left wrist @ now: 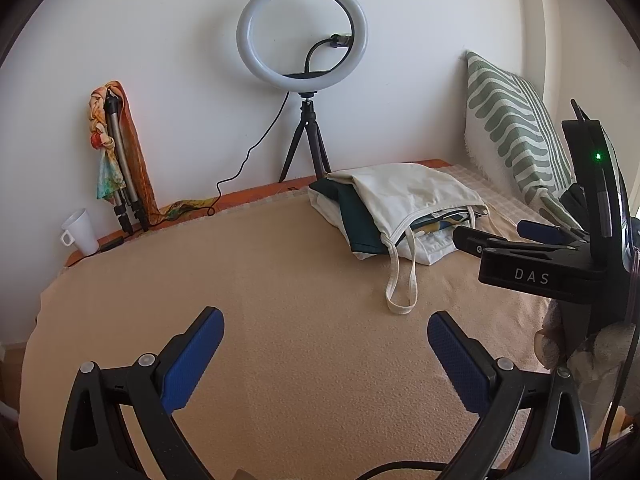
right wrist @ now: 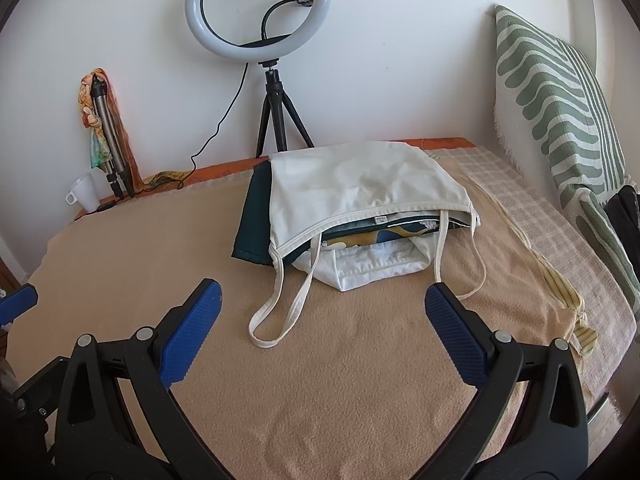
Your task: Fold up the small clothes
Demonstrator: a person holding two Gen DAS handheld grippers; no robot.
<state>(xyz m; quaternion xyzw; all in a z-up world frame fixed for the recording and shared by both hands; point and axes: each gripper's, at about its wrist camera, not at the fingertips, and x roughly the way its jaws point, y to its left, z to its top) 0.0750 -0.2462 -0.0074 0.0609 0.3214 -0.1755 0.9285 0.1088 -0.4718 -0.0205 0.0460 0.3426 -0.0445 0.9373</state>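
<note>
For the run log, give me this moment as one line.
left gripper open, empty | right gripper open, empty | cream camisole tops clothes pile

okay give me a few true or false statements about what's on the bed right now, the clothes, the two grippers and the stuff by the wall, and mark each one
1. Both the left gripper and the right gripper have their jaws open and empty. True.
2. The cream strappy top lies on top of the clothes pile. True.
3. The dark green garment lies on top of the pile. False: it lies beneath the cream top.
4. The white cup lies tipped on its side. False: it stands mouth down.
5. The ring light stands on a tripod by the wall. True.
</note>
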